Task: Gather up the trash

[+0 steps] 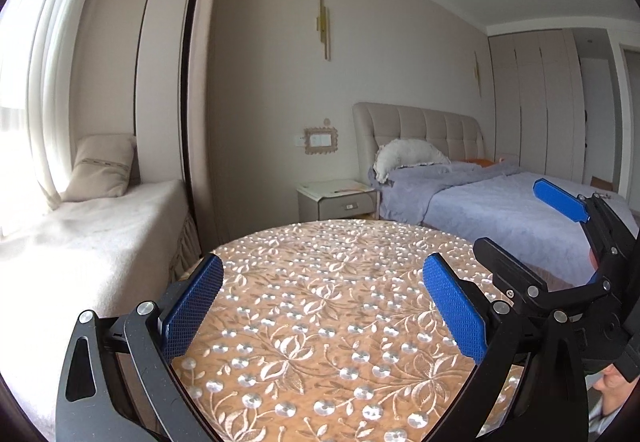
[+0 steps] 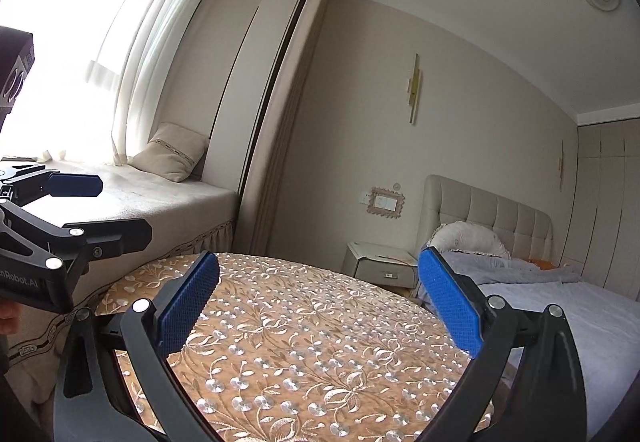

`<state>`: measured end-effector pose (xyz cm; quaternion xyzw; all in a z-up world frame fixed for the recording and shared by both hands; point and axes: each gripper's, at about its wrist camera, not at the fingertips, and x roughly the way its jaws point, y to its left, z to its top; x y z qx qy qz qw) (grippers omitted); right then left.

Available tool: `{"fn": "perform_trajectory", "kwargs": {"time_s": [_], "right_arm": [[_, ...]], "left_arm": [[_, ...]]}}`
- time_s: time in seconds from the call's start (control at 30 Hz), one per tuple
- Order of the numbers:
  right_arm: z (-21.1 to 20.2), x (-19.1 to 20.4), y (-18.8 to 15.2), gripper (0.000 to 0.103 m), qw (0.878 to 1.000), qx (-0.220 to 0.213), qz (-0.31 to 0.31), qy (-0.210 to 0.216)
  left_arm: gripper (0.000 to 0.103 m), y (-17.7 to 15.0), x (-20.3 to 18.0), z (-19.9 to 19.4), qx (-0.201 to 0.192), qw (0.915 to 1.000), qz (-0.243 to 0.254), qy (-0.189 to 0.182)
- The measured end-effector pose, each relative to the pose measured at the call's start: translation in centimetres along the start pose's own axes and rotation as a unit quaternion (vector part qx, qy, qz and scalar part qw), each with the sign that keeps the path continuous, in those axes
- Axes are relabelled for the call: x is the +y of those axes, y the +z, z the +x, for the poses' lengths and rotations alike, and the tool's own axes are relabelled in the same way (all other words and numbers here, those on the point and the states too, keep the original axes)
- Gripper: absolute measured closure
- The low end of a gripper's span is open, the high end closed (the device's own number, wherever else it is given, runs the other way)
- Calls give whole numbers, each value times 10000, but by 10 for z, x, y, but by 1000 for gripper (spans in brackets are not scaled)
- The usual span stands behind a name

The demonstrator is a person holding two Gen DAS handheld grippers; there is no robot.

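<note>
My left gripper [image 1: 323, 308] is open and empty, held above a round table [image 1: 320, 282] covered by a tan floral cloth with clear beads. My right gripper [image 2: 320, 300] is open and empty above the same table [image 2: 304, 322]. The right gripper also shows at the right edge of the left wrist view [image 1: 560, 218], open. The left gripper shows at the left edge of the right wrist view [image 2: 80, 202], open. No trash shows on the visible part of the table in either view.
A window bench [image 1: 88, 234] with a beige cushion [image 1: 102, 170] lies left of the table, under white curtains. A bedside cabinet [image 1: 338, 198] and a bed [image 1: 500, 210] with a lilac cover stand behind the table. Wardrobes [image 1: 536, 102] line the far right wall.
</note>
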<state>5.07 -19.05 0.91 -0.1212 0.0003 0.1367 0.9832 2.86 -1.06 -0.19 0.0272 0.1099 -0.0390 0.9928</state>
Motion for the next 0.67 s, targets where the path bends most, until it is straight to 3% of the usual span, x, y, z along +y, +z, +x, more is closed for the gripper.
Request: {"fn": "perform_trajectory", "kwargs": {"time_s": [0.67], "right_arm": [[7,-7,-8,5,9998,117,121,-47]], "left_arm": [[5,1,-5,9,227,9997,86,56]]}}
